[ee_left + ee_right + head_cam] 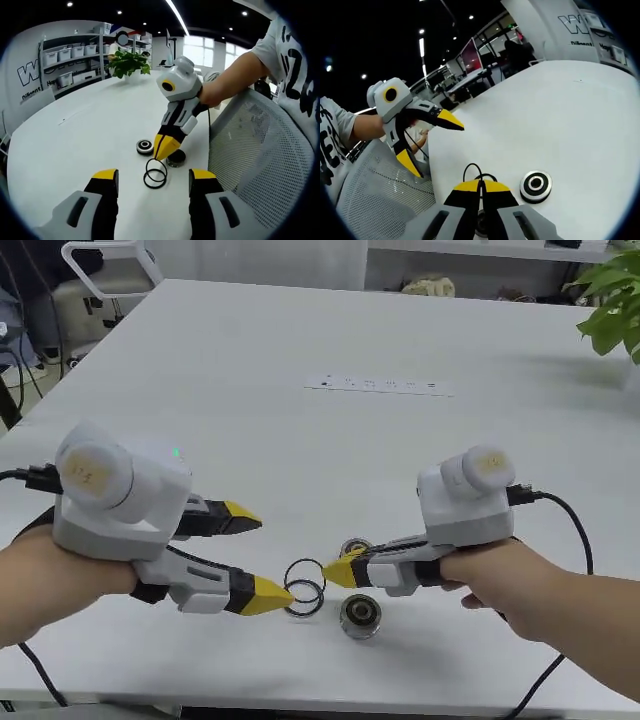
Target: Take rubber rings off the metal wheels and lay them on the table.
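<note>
Table: white, wide open room toward the far edge.
Left gripper: jaws spread, near the front edge.
Right gripper: jaws closed, tips at the rubber rings; whether they pinch one is unclear.
Metal wheels: one at the front edge, another half hidden behind the right gripper.
Rubber rings: two overlapping, between the grippers.

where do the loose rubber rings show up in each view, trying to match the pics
Head view: rubber rings lie low centre on the table, at the tip of the right tongs.
Left gripper view: rubber rings low centre, under the right tongs' tip.
Right gripper view: rubber rings low centre, just past the shut tip.
Shared landmark: the right tongs' yellow tip at the rings' edge.
</note>
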